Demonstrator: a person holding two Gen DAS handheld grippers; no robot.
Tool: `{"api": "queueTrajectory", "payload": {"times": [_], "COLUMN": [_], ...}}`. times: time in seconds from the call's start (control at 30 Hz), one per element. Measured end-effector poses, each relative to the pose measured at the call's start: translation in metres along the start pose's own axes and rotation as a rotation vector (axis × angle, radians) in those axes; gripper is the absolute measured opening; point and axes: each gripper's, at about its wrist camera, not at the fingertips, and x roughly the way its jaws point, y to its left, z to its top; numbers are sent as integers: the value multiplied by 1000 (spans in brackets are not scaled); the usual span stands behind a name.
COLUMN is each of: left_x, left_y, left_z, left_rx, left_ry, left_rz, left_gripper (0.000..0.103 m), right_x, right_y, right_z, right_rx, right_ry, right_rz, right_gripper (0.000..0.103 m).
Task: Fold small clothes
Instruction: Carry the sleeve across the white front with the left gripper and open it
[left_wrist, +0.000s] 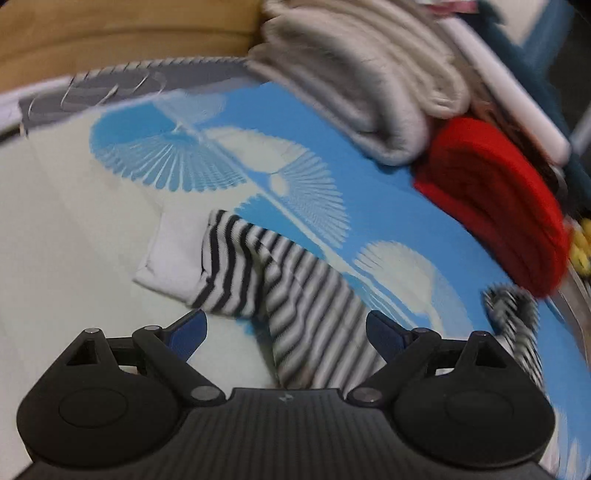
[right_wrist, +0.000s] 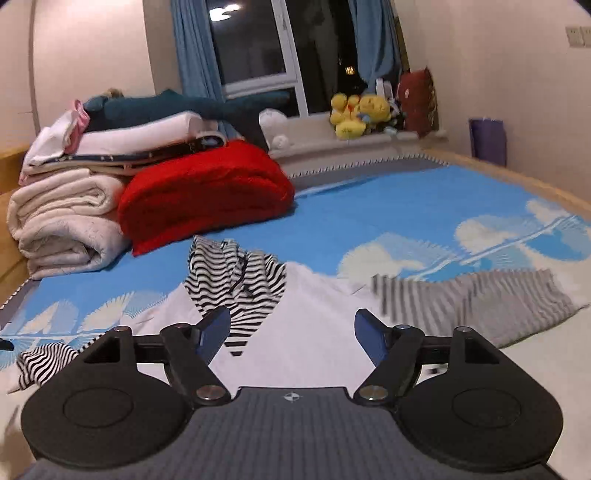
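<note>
Left wrist view: left gripper (left_wrist: 286, 330) gaping over striped garment (left_wrist: 295, 295), right gripper (right_wrist: 291, 334) likewise spread, empty, likely poised for grabbing edges.

We have the left gripper (left_wrist: 286, 334) with jaws spread wide, blue pads (left_wrist: 188, 334) well apart, nothing clamped between them. Right gripper (right_wrist: 291, 334) same: jaws wide, pads (right_wrist: 214, 332) apart, not gripping, and it sits roughly level, pointing forward.
</note>
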Motion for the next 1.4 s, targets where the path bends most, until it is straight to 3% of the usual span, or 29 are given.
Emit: {"api": "queueTrajectory", "payload": {"times": [0.07,0.13,0.2,0.27,0.33,0.4,0.47,0.5,0.53,0.57,0.6,0.67,0.77,0.83,0.87,0.9,1.0,1.1,1.13,1.17,1.27,1.4], "left_x": [26,42,47,32,24,8,-2,-3,-4,-4,-2,9,32,32,34,36,31,-5,-16,-27,-33,-5], "left_y": [7,18,29,44,54,64,69,73,80,91,97,118,142,136,129,123,114,115,118,121,130,133], "left_z": [9,13,16,16,30,42,53,56,59,59,58,53,42,40,40,39,40,59,65,70,73,60], "left_rx": [-56,-83,-115,-152,-142,-166,-135,-128,-140,-178,-207,-264,-362,-332,-291,-253,-276,-254,-258,-264,-297,-301], "left_ry": [-7,14,9,-73,-66,-63,-45,-30,-28,-50,-58,6,128,69,54,44,10,-153,-194,-237,-209,-89], "left_rz": [47,16,23,72,157,126,98,70,49,79,130,211,180,185,178,172,195,230,233,243,208,253], "left_gripper": [74,0,1,1,1,2,20,54,80,85,85,84,83,79,64,10,11,11,3,4,4,4], "right_x": [15,29,36,41,39,34,29,24,21,21,20,20,22,25,26,27,28,25,24,23,24,24], "right_y": [3,10,13,13,16,16,15,13,11,11,10,9,10,10,12,14,20,23,23,22,16,10], "right_z": [-10,-15,-16,-16,-17,-19,-19,-22,-23,-22,-24,-25,-29,-30,-31,-32,-35,-36,-35,-34,-32,-29], "right_rx": [-31,-73,-86,-105,-129,-150,-165,-169,-173,-174,-175,-181,-188,-186,-184,-186,-210,-241,-247,-248,-217,-176], "right_ry": [52,87,91,86,75,68,63,62,61,60,61,66,76,86,91,95,102,91,87,85,95,114], "right_rz": [14,7,11,17,9,11,16,20,22,19,17,12,5,2,2,4,16,20,19,16,10,17], "right_gripper": [75,75,75,75,75,75,75,75,75,75,75,75,75,75,75,75,75,75,75,75,75,75]}}
